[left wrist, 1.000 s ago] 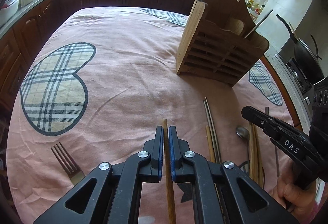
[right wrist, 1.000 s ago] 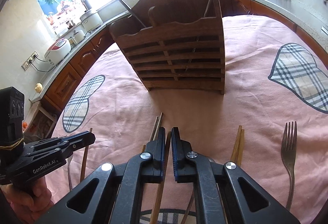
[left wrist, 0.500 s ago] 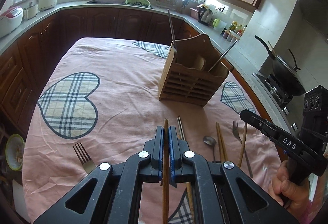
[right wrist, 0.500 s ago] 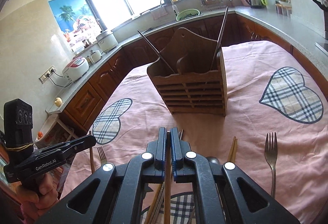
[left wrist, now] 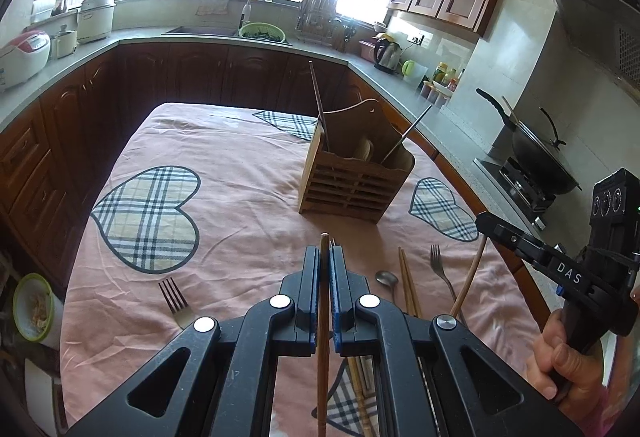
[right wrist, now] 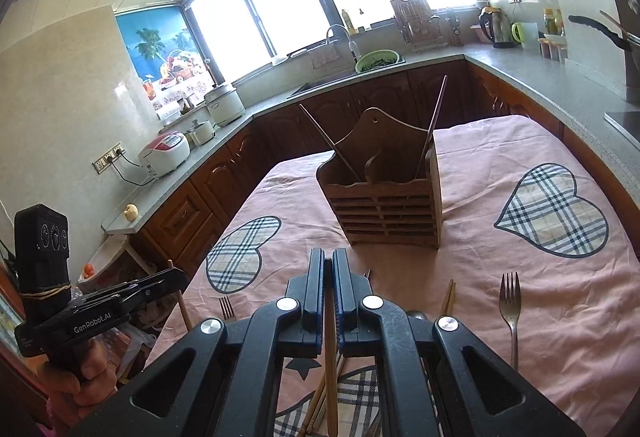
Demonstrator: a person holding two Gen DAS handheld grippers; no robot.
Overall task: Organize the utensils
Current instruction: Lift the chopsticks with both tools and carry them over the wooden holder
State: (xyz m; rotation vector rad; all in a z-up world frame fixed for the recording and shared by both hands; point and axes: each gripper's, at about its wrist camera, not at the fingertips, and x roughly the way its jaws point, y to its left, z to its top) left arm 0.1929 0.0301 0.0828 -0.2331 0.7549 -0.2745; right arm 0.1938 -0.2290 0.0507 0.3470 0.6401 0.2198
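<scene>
My left hand-held gripper (left wrist: 324, 269) clenched on a wooden chopstick (left wrist: 322, 341), right hand-held gripper (right wrist: 328, 277) grasping another chopstick (right wrist: 330, 365), only left view shows spoon (left wrist: 386, 279) beside loose chopsticks (left wrist: 408, 287), wooden holder (right wrist: 386, 205) mid-table (right wrist: 540, 317), open cloth around it.

Left gripper (left wrist: 324, 269) low centre of frame, jaws pinched on a wooden chopstick (left wrist: 323, 321) — tip pokes just past the fingertips, shaft runs down out of the bottom edge. Right gripper (left wrist: 490, 223) enters from the right edge, another wooden chopstick (left wrist: 470, 279) slanting down from its tip. Wooden holder (left wrist: 352, 185) stands right of centre on the pink tablecloth (left wrist: 248, 221), a few sticks leaning inside. Lower right on the cloth — spoon (left wrist: 386, 279), chopstick pair (left wrist: 407, 285), fork (left wrist: 438, 267). Second fork (left wrist: 175, 301) lower left.
</scene>
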